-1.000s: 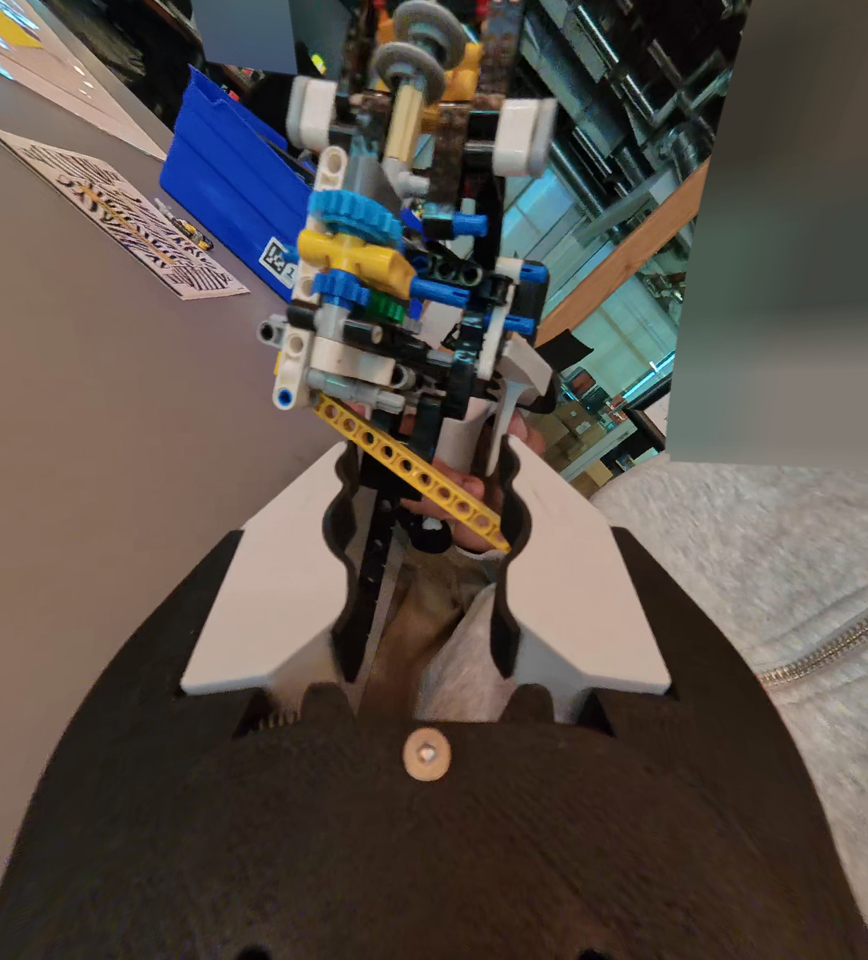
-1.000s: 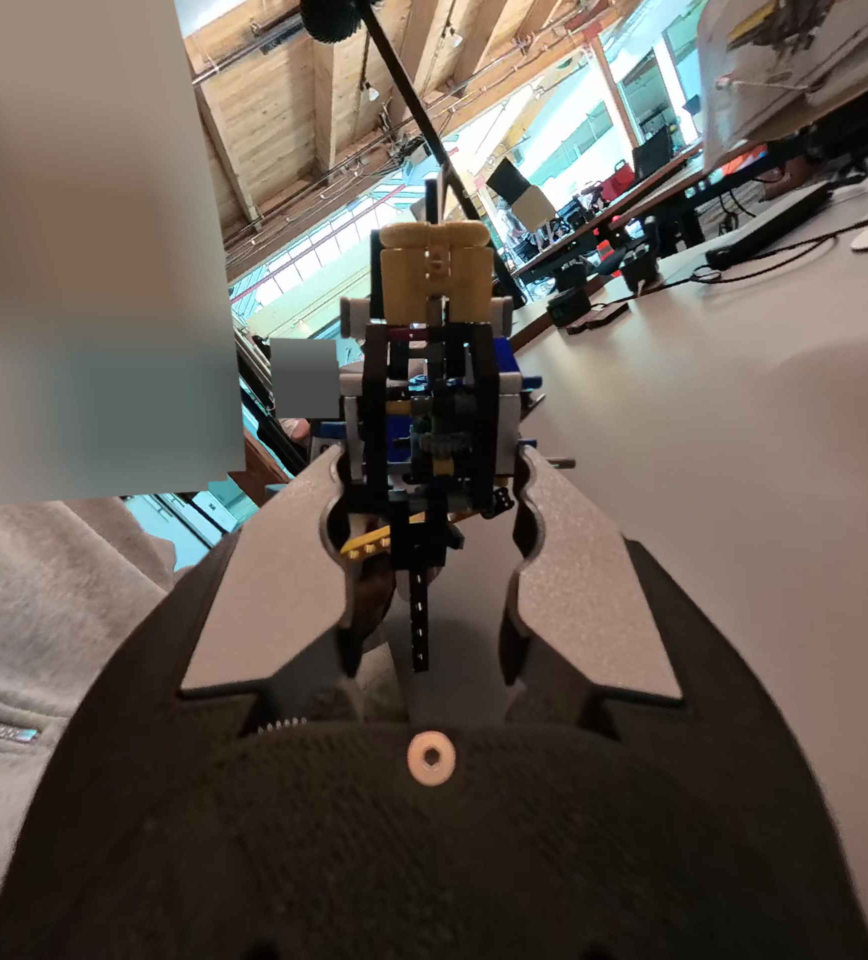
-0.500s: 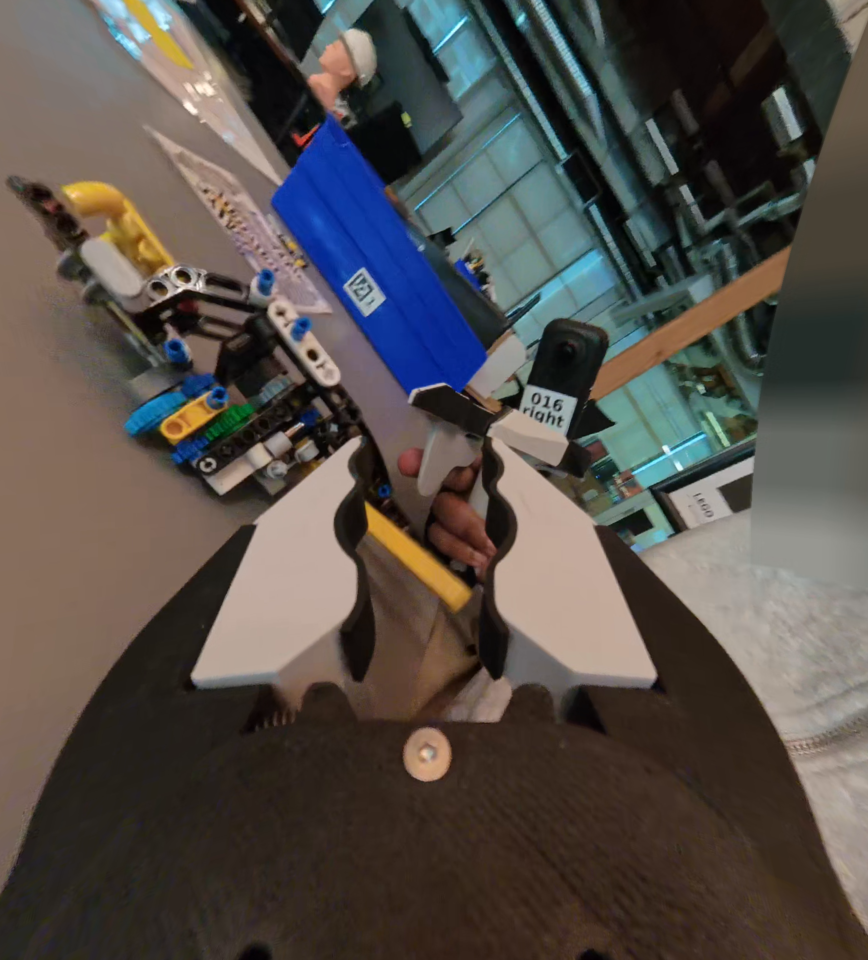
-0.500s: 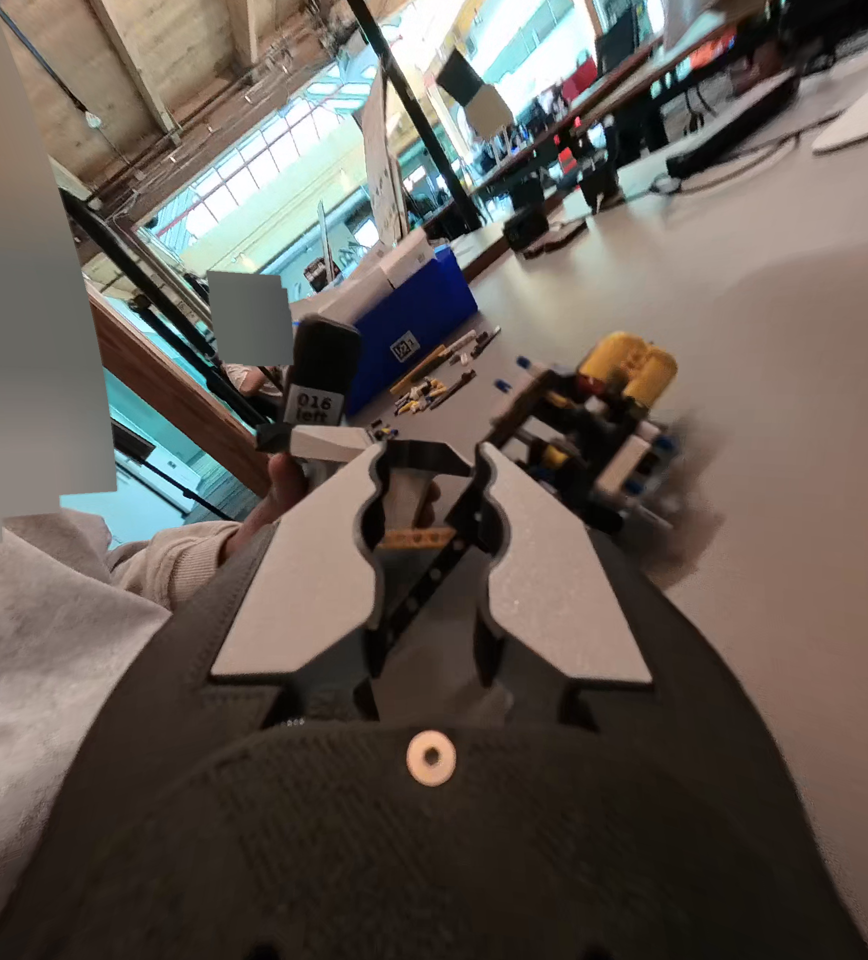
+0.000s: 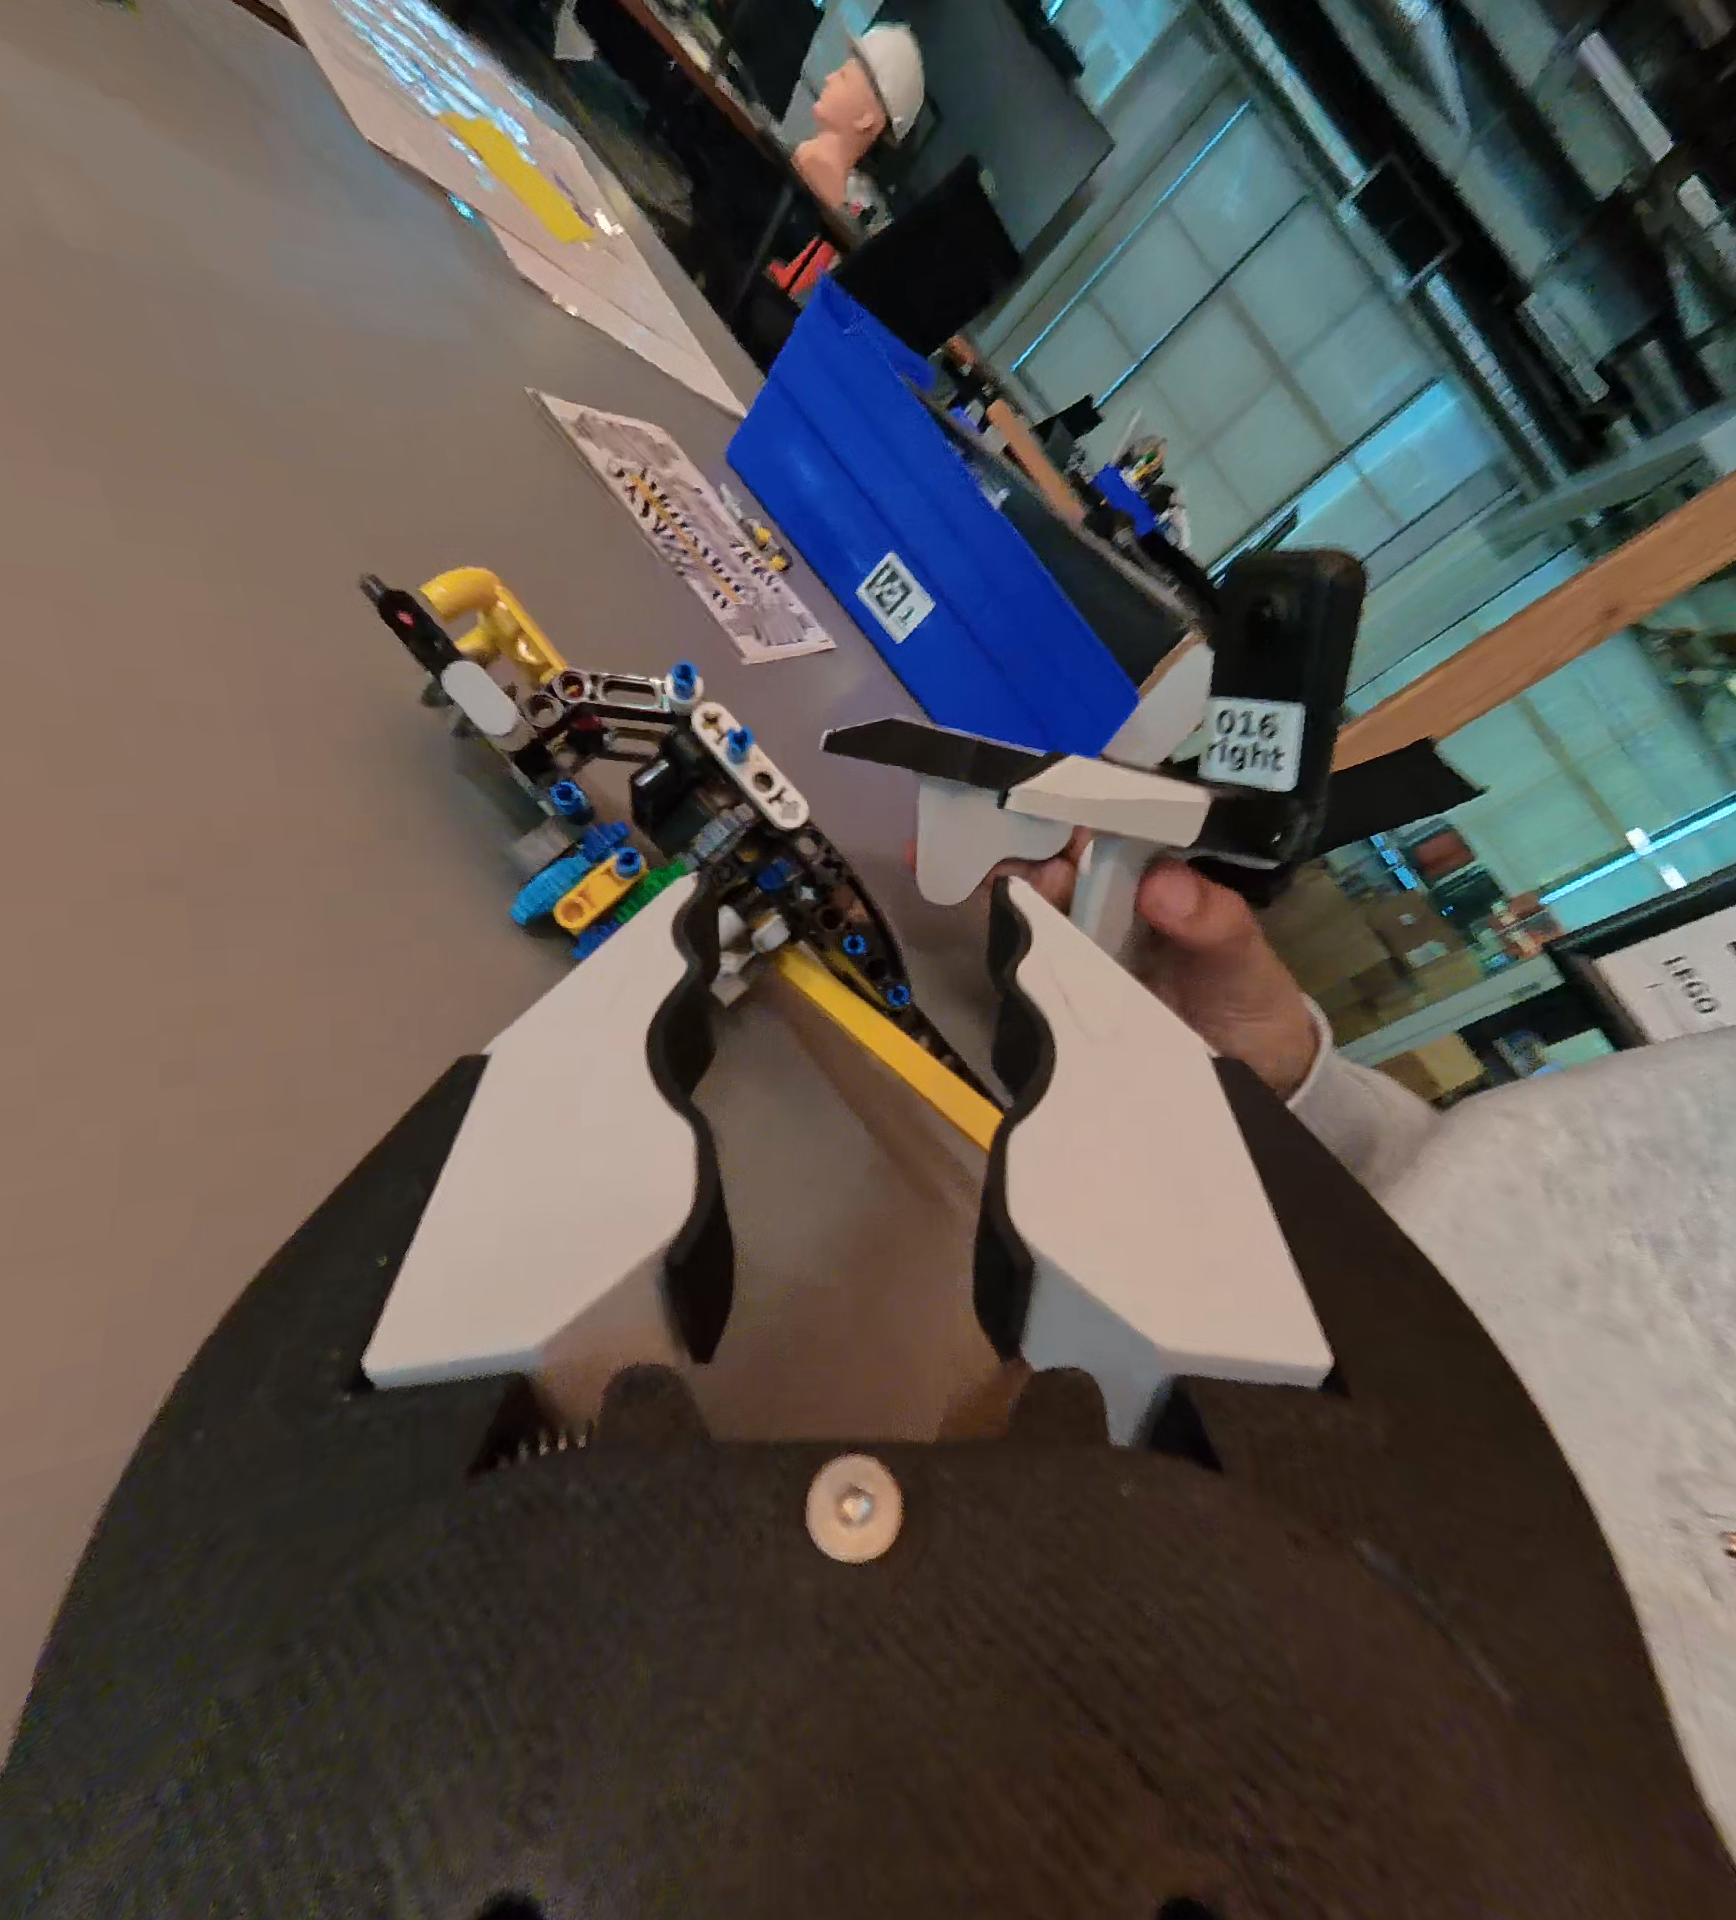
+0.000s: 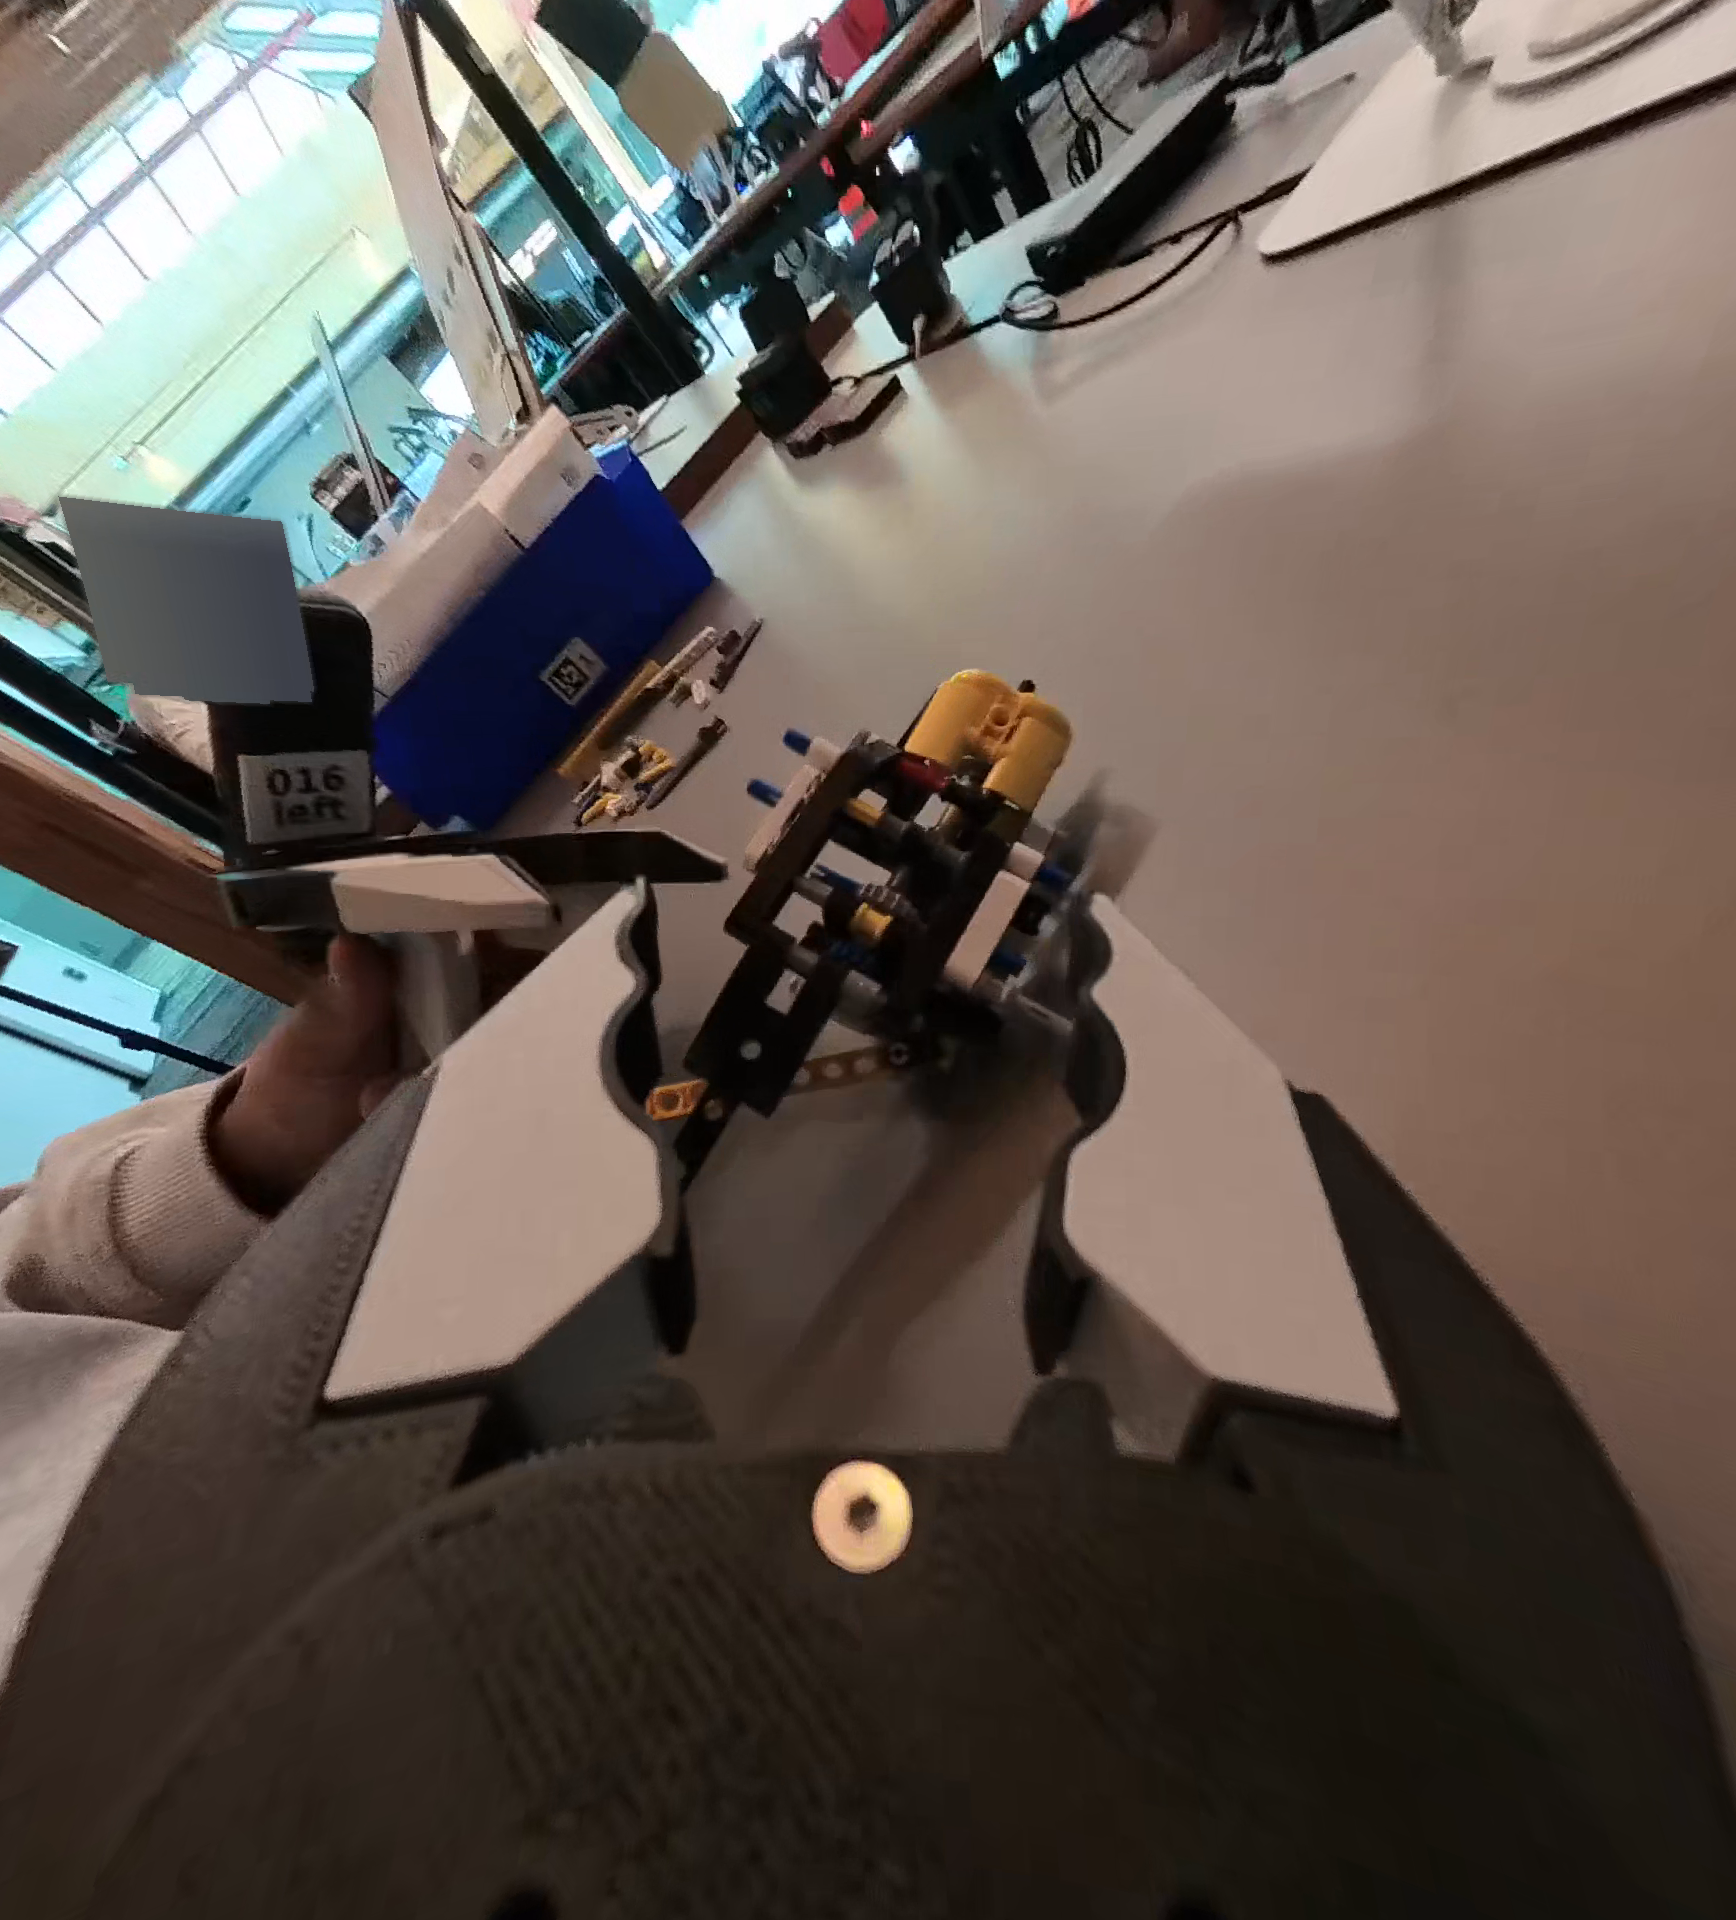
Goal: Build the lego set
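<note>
Partly built lego assembly [image 5: 677,800] lies on the grey table [image 5: 168,623], on its side, nothing holding it. A yellow beam [image 5: 885,1039] sticks out from the assembly toward the person, alongside a black beam.

Left gripper [image 5: 843,914]: jaws spread wide, empty, just short of the assembly's near end, with the yellow beam running between its fingers.

Right gripper [image 6: 864,935]: also spread and empty. In the right wrist view the assembly [image 6: 895,894] sits just past its fingertips, yellow cylinders [image 6: 999,738] at the far end.

Beyond the assembly: a blue bin [image 5: 926,582], a printed sheet [image 5: 687,530], and small loose parts [image 6: 656,727] scattered between the bin and the assembly.

Judgement: a break between grasps; the next step is probably fetching a loose part or picking the assembly up again.

To do it well:
- Clamp a rigid frame beam, not gears or pins.
- Close squarely so the model does not pivot.
- Steady the assembly with one gripper before the other presses anything in.
</note>
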### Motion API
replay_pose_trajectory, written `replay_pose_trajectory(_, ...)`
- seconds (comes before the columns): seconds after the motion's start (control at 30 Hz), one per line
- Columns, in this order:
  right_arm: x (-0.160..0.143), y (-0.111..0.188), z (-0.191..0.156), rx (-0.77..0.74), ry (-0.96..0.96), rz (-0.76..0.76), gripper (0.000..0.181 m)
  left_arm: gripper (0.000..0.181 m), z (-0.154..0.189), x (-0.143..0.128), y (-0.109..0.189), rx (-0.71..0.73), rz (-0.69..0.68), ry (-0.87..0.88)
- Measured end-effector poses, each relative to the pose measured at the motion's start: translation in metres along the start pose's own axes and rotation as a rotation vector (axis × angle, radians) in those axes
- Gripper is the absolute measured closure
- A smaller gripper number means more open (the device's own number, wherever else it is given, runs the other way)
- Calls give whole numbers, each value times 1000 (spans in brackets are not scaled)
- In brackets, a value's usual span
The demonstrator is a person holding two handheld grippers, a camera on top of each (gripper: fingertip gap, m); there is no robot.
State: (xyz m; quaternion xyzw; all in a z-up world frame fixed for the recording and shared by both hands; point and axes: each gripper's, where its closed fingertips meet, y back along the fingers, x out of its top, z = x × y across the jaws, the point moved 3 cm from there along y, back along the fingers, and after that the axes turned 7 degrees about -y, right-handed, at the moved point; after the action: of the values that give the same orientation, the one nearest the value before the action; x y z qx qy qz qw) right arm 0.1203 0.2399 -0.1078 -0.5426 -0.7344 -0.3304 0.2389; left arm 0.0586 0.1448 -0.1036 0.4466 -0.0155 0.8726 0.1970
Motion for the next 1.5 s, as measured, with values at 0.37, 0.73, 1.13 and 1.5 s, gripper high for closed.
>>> replay_pose_trajectory(0.37, -4, -23, 3, 9, -216, -213, 99, 136, 10, 1, -22, 124, -108, -441)
replay_pose_trajectory(0.73, -5, -41, 7, -9, -427, -445, 106, 139, 13, 2, -26, -74, -63, -292)
replay_pose_trajectory(1.13, -5, -46, 13, -92, -394, -549, 117, 142, 10, 2, -27, -130, -47, -246)
replay_pose_trajectory(1.5, -1, -42, 14, -131, -307, -558, 117, 143, 11, 2, -31, -129, -40, -239)
